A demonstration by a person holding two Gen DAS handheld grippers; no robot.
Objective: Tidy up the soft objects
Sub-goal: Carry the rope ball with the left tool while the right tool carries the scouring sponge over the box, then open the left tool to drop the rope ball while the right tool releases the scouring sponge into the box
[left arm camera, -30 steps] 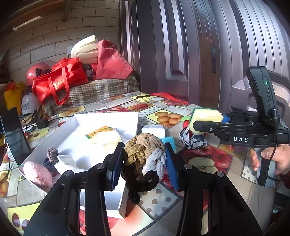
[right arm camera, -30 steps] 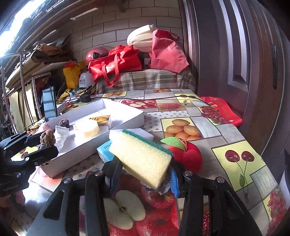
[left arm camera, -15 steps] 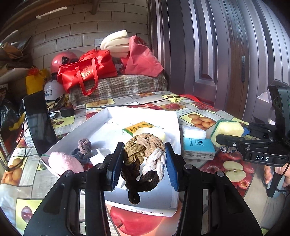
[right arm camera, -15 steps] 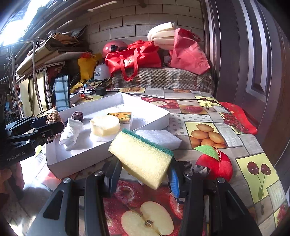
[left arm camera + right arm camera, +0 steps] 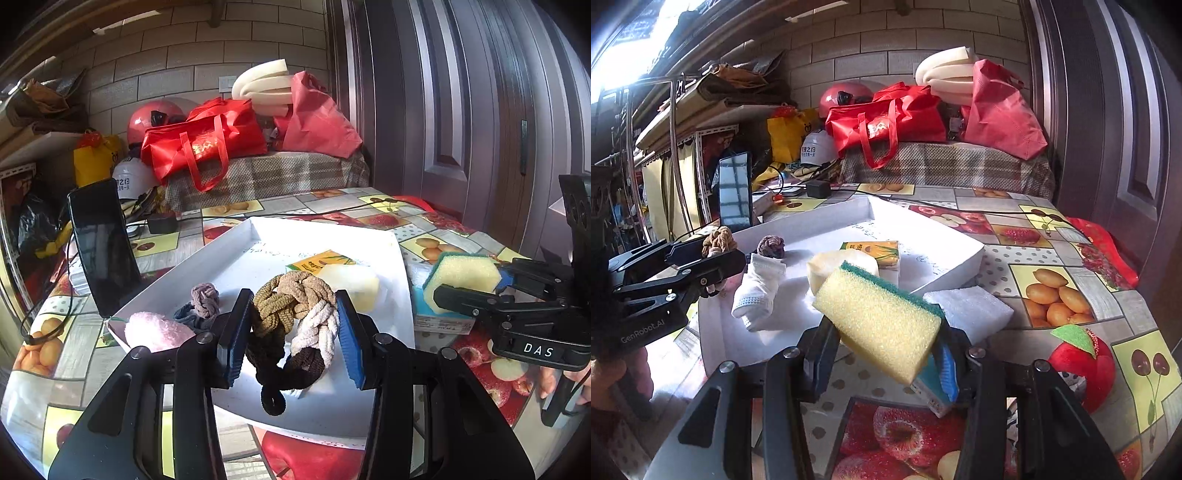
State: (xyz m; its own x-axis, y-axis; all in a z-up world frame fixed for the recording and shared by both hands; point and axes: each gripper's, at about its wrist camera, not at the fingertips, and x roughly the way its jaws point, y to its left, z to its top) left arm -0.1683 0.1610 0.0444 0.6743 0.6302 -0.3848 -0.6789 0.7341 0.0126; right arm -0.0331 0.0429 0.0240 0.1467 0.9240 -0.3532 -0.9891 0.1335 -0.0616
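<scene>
Left gripper [image 5: 291,328] fingers clamp a braided hair tie [image 5: 295,321], held over the white tray's [image 5: 236,254] near end. Right gripper [image 5: 886,354] fingers pinch a yellow-green sponge [image 5: 879,325], tilted, just outside the tray's near edge. Best to lower each low over bare floor before opening, clear of the white sock [image 5: 757,291]. Tray also holds a small knotted scrunchie [image 5: 205,295], pink fuzzy item [image 5: 155,332], pale sponge [image 5: 351,288], tissue pack [image 5: 873,251].

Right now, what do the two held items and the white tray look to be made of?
The braided ring in the left gripper looks like knitted elastic fabric: ribbed cords in tan, cream and brown. The sponge in the right gripper is porous yellow foam with a green scouring layer. The white tray looks like matte cardboard, though that is uncertain.
</scene>
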